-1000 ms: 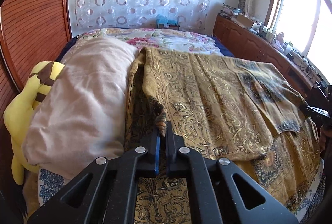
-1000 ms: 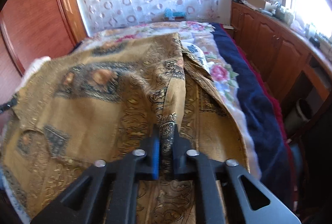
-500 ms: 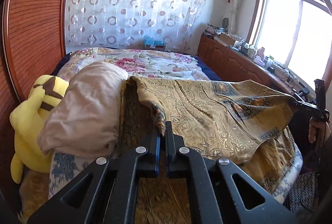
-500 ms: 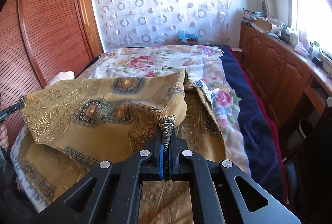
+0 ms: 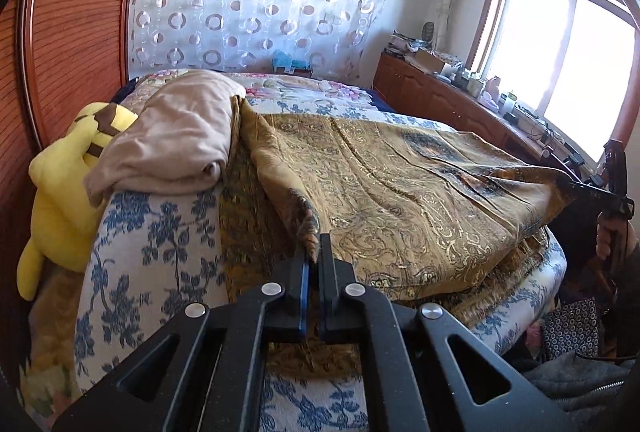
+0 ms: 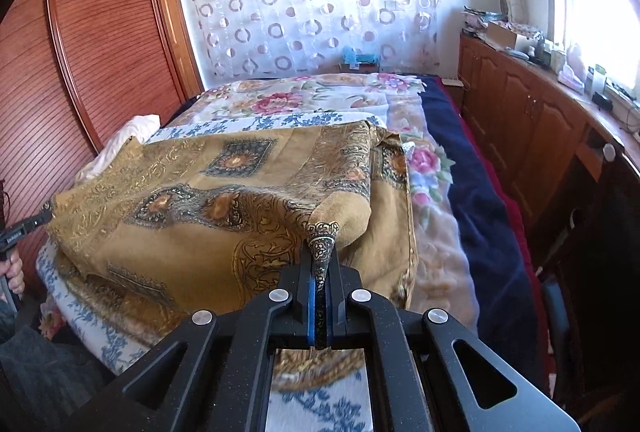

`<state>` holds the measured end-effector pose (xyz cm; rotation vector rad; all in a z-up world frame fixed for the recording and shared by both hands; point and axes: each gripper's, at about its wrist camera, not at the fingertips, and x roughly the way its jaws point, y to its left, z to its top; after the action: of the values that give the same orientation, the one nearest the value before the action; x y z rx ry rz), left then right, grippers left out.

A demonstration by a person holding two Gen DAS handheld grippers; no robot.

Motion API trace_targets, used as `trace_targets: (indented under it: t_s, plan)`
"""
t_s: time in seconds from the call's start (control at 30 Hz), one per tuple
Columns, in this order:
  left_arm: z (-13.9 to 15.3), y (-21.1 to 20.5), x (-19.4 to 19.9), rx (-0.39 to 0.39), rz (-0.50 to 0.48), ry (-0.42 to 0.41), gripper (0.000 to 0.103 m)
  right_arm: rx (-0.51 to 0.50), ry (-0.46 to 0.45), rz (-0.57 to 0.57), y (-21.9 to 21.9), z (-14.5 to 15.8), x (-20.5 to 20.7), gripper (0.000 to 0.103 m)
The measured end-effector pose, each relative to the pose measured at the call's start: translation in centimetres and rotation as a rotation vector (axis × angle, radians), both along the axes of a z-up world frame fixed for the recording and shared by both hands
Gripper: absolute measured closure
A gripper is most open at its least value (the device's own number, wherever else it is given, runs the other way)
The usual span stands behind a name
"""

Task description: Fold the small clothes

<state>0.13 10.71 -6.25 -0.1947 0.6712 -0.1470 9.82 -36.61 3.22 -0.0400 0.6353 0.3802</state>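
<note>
A gold patterned cloth with dark medallions lies folded over on the bed, stretched between my two grippers. My left gripper is shut on one corner of it at the near edge of the bed. My right gripper is shut on the other corner, with fabric pinched between the pads. The cloth fills the middle of the right wrist view. Each gripper shows small at the far side of the other's view: the right one, the left one.
A beige folded blanket and a yellow plush toy lie at the left of the bed. The blue-floral sheet hangs over the near edge. A wooden cabinet runs along the right wall under the window. A wooden wardrobe stands left.
Both grippers have pulled back toward the near edge of the bed with the cloth corners, drawing the top layer over the lower one. Both views now sit lower and farther back.
</note>
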Motion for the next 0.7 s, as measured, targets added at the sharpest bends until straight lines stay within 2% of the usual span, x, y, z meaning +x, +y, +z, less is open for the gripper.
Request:
trace_targets:
  t_s: [0.23, 0.47, 0.53, 0.6, 0.63, 0.7]
  plan:
    - [-3.0, -0.1, 0.8, 0.031, -0.003, 0.089, 0.099, -0.033, 0.079, -0.035, 1.0, -2.7, 1.7, 0.1]
    - [-4.2, 0.0, 1.0, 0.024, 0.012, 0.124, 0.098, -0.034, 0.085, -0.042, 1.6, -2.4, 2.5, 0.1]
    - [-4.6, 0.0, 1.1, 0.037, 0.022, 0.137, 0.088, -0.041, 0.085, -0.046, 1.7, -2.3, 2.3, 0.1]
    - [-4.7, -0.2, 1.1, 0.045, 0.017, 0.136, 0.083, -0.052, 0.093, -0.053, 1.7, -2.6, 2.1, 0.1]
    - [-4.7, -0.2, 1.0, 0.04, 0.012, 0.133, 0.079, -0.054, 0.092, -0.055, 1.7, -2.6, 2.0, 0.094]
    - [-4.5, -0.2, 0.9, 0.035, 0.004, 0.127, 0.071, -0.058, 0.085, -0.067, 1.7, -2.5, 1.7, 0.091]
